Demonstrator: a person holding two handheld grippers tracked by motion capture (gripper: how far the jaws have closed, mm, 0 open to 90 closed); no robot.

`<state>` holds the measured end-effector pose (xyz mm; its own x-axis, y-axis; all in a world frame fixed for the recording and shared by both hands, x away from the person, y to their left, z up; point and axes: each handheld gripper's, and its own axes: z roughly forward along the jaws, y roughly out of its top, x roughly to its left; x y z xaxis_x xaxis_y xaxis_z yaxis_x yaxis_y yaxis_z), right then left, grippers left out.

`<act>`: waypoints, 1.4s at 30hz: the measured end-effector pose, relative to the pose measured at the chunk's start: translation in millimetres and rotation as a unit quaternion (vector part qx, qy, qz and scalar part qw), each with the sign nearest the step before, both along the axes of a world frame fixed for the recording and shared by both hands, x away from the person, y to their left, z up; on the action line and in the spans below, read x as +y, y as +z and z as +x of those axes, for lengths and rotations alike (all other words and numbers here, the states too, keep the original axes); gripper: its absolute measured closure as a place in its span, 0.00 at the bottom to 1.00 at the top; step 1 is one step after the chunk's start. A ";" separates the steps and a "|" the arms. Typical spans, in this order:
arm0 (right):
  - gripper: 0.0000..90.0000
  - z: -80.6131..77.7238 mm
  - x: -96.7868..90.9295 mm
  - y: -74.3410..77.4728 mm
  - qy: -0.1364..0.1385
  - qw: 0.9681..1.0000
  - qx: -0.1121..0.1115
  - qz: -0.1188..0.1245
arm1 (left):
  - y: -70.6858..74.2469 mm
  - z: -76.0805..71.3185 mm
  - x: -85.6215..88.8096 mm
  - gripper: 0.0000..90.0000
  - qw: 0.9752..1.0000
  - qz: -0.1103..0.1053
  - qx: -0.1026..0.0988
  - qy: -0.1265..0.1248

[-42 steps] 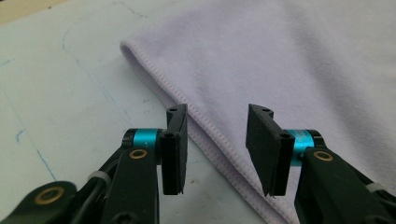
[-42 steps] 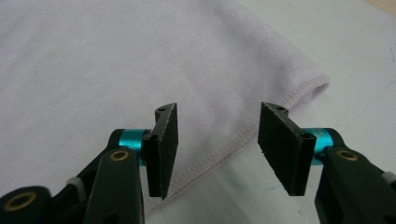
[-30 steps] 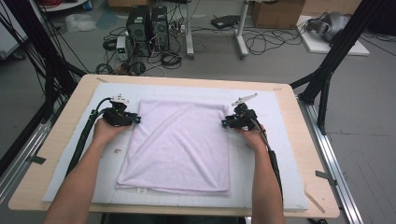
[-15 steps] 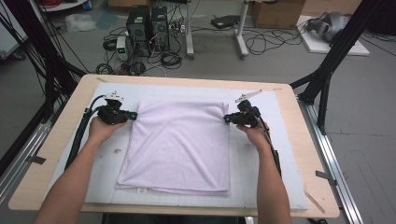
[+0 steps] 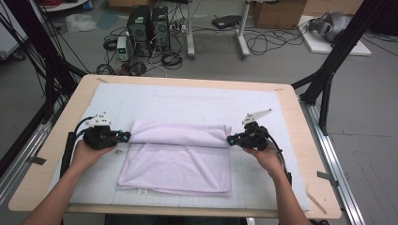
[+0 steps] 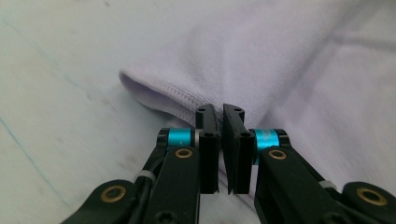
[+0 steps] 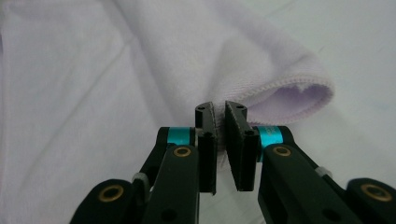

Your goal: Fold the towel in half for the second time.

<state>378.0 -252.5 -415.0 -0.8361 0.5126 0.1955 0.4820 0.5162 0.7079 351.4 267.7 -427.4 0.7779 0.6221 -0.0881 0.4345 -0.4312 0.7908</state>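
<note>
Your left claw (image 6: 219,116) is pinched tight on the towel (image 5: 180,157), jaws all but together with the stitched hem caught between the tips, and the cloth curls up into a soft roll right beyond them. Your right claw (image 7: 220,114) is doing the same on the opposite side, jaws nearly closed on the hem, with the open end of the rolled fold bulging just past its tips. From above, your left claw (image 5: 126,136) sits at the left end of the fold and your right claw (image 5: 231,139) at the right end, both level with each other, your hands behind them and the cables trailing back along your forearms. Between the two, the far edge of the pale lilac towel is raised and doubled over toward you as a rounded ridge, while the near part lies flat. The towel rests in the middle of the white mat (image 5: 197,101), which covers the wooden surface (image 5: 305,122). Beyond the surface, computer towers (image 5: 149,21) and loose cables sit on the floor.
</note>
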 end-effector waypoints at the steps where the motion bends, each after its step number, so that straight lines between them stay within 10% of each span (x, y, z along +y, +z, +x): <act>1: 0.89 -2.6 -0.2 -5.7 0.002 1.000 0.009 -0.006 | -4.0 -3.2 0.1 0.93 1.000 0.007 0.005 -0.007; 6: 0.55 -1.6 -6.2 -4.1 -0.010 1.000 0.022 0.001 | -2.3 -3.3 4.2 0.71 1.000 0.017 0.020 -0.004; 17: 0.46 31.0 -4.6 14.6 -0.054 0.998 -0.019 0.001 | 22.1 37.5 -2.4 0.55 0.999 0.004 -0.001 0.032; 25: 0.46 58.6 4.5 -4.2 -0.066 0.997 0.014 -0.031 | 3.6 79.5 -19.2 0.47 0.997 0.013 0.052 0.051; 27: 0.53 61.5 4.7 -11.6 -0.061 0.997 0.039 -0.033 | -2.8 84.0 -21.4 0.50 0.996 0.022 0.070 0.049; 31: 0.88 59.2 5.7 -14.3 -0.024 0.998 0.064 -0.011 | -5.3 82.6 -20.0 0.88 0.996 0.019 0.077 0.028; 42: 0.95 26.4 3.1 33.2 0.003 0.999 -0.022 0.022 | 44.9 44.4 -0.8 0.97 0.999 -0.047 -0.009 0.010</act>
<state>404.3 -249.4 -381.8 -0.8475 0.4991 0.1806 0.4465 0.4864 0.7511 395.9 266.9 -382.5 0.7680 0.6267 -0.1321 0.4265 -0.3466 0.8354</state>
